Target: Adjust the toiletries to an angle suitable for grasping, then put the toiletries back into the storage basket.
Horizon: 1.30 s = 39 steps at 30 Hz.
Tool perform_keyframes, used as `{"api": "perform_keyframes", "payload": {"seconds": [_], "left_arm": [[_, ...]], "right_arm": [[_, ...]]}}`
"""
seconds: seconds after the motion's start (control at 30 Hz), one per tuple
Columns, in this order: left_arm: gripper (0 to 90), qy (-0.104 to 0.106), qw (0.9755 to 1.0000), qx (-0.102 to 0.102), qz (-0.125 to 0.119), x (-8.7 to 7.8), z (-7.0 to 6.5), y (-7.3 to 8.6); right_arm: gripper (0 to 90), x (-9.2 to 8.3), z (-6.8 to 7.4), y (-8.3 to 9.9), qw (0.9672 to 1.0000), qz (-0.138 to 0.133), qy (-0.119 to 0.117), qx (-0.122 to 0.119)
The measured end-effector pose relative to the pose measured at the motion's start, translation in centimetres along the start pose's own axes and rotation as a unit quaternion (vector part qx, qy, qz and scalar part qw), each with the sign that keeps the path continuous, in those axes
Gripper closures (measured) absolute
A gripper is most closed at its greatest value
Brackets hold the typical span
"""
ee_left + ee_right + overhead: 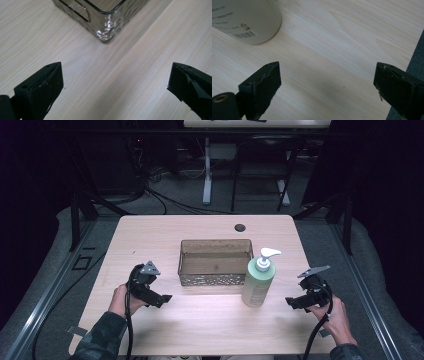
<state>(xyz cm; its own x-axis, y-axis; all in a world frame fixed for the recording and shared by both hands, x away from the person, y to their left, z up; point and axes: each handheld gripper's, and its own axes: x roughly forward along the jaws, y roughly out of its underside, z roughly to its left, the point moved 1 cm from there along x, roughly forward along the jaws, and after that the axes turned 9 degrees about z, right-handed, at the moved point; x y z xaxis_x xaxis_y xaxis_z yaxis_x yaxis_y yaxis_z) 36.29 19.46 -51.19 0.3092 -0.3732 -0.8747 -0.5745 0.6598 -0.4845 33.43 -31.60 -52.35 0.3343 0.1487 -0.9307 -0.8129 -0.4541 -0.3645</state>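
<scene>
Two forearms in dark patterned sleeves enter at the near edge of a pale wooden table [210, 320], each hand carrying a black two-jaw gripper. At the centre of the table stands the landmark: a clear, smoke-tinted rectangular bin [216, 262] with a textured lower band, open at the top and with nothing inside it.

To the left of the bin and slightly nearer the person, the left gripper [163, 299] hangs low over the wood, angled toward the bin's near left corner. Its jaws stand wide apart with only bare table between them; in the left gripper view that rounded, glinting corner of the bin [106, 25] lies just ahead, untouched.

Just beside the bin's near right corner stands an upright pale green pump bottle [258, 280] with a white dispenser head, its spout turned away from the bin to the right; whether bottle and bin touch cannot be told.

Further right of the bin, beyond the bottle, the right gripper [291, 302] points back toward the bottle's base. Its jaws also gape wide and hold nothing; the right gripper view shows the bottle's [247, 21] barcoded foot ahead and off to one side, apart from the jaws.

A round dark grommet [240, 227] sits behind the bin near the table's far edge.
</scene>
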Motion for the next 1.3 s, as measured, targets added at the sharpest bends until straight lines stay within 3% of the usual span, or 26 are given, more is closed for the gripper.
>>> {"api": "perform_keyframes", "payload": {"seconds": [0.7, 1.03, 1.3], "left_arm": [[0.0, -0.003, 0.9999, -0.008, 0.014, 0.3, 0.5, 0.2], [0.0, -0.002, 0.9999, -0.012, 0.012, 0.4, 0.7, 0.4], [0.0, -0.002, 0.9998, -0.014, 0.016, 0.4, 0.7, 0.6]], "right_arm": [[7.2, 0.1, 0.3, -0.1, 0.9999, 0.010, -0.006, -0.012], [6.3, -0.6, 0.5, -0.4, 0.9995, 0.007, -0.003, -0.030], [0.0, -1.0, 0.9, -0.9, 0.9990, 0.008, -0.011, -0.043]]}}
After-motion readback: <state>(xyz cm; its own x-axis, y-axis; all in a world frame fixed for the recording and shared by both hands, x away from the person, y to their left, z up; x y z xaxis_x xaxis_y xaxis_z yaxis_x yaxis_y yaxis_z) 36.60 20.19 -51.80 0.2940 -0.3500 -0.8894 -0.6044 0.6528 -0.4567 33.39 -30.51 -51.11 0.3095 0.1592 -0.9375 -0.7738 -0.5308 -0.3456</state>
